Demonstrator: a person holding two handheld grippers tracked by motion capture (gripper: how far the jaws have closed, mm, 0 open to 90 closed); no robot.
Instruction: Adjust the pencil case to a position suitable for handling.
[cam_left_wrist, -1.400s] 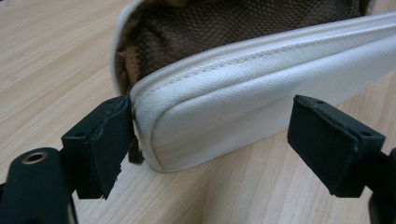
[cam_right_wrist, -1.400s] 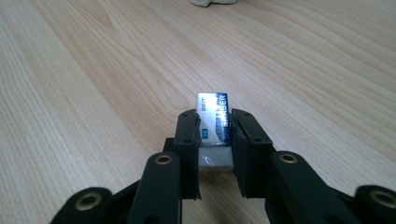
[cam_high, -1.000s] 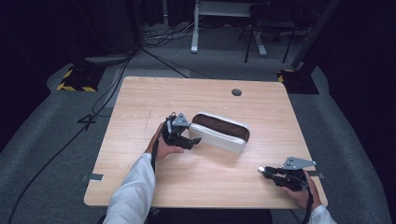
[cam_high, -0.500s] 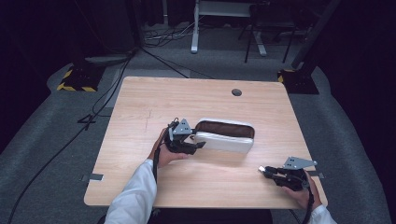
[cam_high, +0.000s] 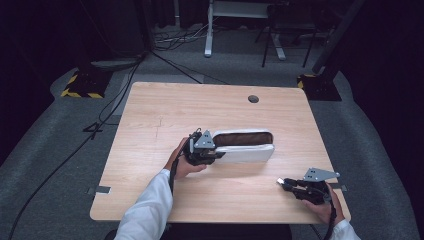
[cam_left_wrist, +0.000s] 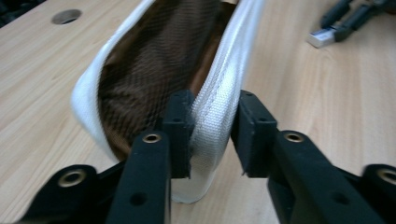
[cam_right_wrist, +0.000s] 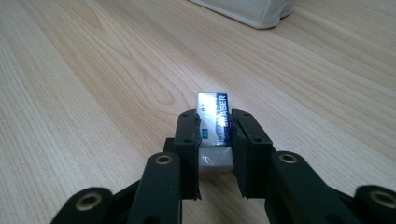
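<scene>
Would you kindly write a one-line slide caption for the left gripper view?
Left gripper pinches one white wall of the open pencil case, its brown mesh lining exposed, on the wooden table.

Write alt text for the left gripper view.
Two black jaws of the left tongs pinch one white fabric wall of an open pouch with a brown mesh lining, standing on a light wooden table. The right tongs lie farther off at the upper right.

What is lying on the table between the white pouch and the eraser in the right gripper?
Nothing: in the high view only bare table wood separates the white pouch from the eraser held by the right gripper.
</scene>
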